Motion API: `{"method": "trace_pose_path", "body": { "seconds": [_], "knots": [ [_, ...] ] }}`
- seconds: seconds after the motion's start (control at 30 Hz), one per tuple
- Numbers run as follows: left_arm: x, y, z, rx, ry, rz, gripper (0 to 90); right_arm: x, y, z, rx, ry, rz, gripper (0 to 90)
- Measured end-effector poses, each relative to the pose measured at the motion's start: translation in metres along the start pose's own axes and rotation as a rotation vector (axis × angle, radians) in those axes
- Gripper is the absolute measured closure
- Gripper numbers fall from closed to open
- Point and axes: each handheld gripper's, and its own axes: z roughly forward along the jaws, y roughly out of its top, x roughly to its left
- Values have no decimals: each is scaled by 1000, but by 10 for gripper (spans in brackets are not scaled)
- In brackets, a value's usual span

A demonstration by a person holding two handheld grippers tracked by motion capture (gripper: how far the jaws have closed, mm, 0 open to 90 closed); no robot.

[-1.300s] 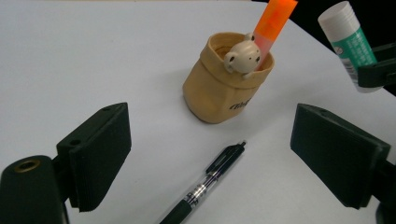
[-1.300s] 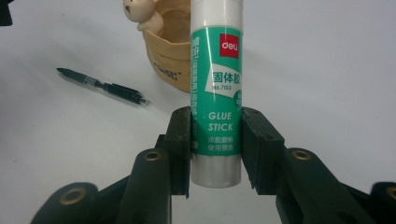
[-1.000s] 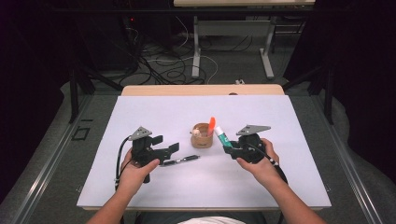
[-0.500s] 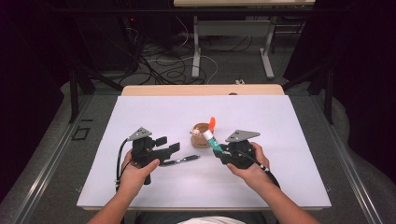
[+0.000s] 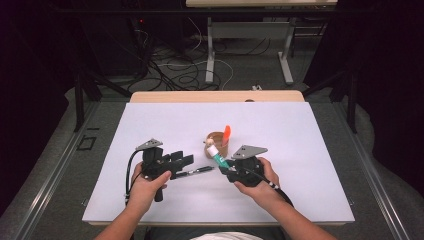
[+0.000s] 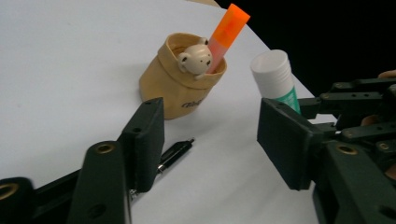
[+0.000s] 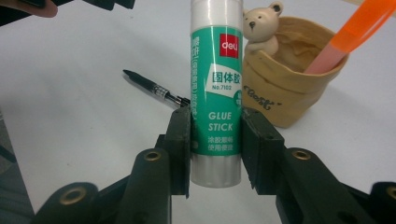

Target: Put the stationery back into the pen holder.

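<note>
My right gripper (image 7: 215, 126) is shut on a green and white glue stick (image 7: 215, 88), held upright with its cap end up. In the high view this glue stick (image 5: 218, 156) tilts toward a tan pouch (image 5: 218, 142) with a small bear on its rim. An orange highlighter (image 5: 226, 132) stands in the pouch. My left gripper (image 6: 215, 126) is open, with its jaws wide apart. A black pen (image 6: 175, 154) lies on the table just under and ahead of its left jaw, tip toward the pouch (image 6: 180, 91).
A white sheet (image 5: 300, 150) covers the table, with a wooden edge (image 5: 215, 96) at the far side. Beyond it the floor holds cables and metal desk legs. The right gripper (image 6: 359, 102) sits close to the left gripper's right jaw.
My right gripper has carried the glue stick left and toward the near edge, from beside the pouch to in front of it. The left gripper has stayed about where it was.
</note>
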Motion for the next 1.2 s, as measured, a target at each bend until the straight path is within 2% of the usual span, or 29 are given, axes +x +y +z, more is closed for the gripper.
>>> {"method": "trace_pose_path", "body": {
  "seconds": [0.17,0.23,0.33,0.47,0.53,0.6,0.63,0.7,0.73,0.77,0.8,0.87,1.03,1.1,1.13,1.2],
  "knots": [
    [-1,-1,1,15,-51,-52,449,5,-2,5,18,13,-13,657],
    [-2,-1,2,19,-69,-76,469,7,-3,8,-2,22,-15,657],
    [-2,-1,3,32,-77,-87,481,10,-2,7,18,26,-28,657],
    [-2,-3,6,68,-102,-142,489,13,-2,9,9,38,-27,657],
    [-2,-4,8,72,-101,-144,489,15,-2,10,7,42,-26,657],
    [-3,-5,9,78,-104,-155,489,17,-2,11,7,49,-45,657],
    [-4,-5,9,76,-105,-152,489,19,-3,11,3,50,-32,657],
    [-4,-5,9,74,-103,-148,489,20,-3,13,6,55,-49,657],
    [-5,-5,10,73,-109,-155,489,21,-3,13,25,60,-44,657],
    [-5,-6,10,71,-108,-156,489,22,-4,14,16,58,-44,657],
    [-6,-6,10,73,-110,-155,489,22,-4,15,14,59,-61,657],
    [-6,-6,11,74,-112,-157,490,24,-4,15,26,63,-48,657],
    [-9,-8,15,86,-115,-167,490,28,-4,17,16,72,-52,657],
    [-9,-9,17,88,-118,-166,492,30,-4,17,24,80,-58,657],
    [-9,-9,17,90,-115,-160,493,30,-4,18,12,77,-64,657],
    [-10,-9,19,88,-121,-171,495,33,-4,18,26,86,-63,657]
  ]
}}
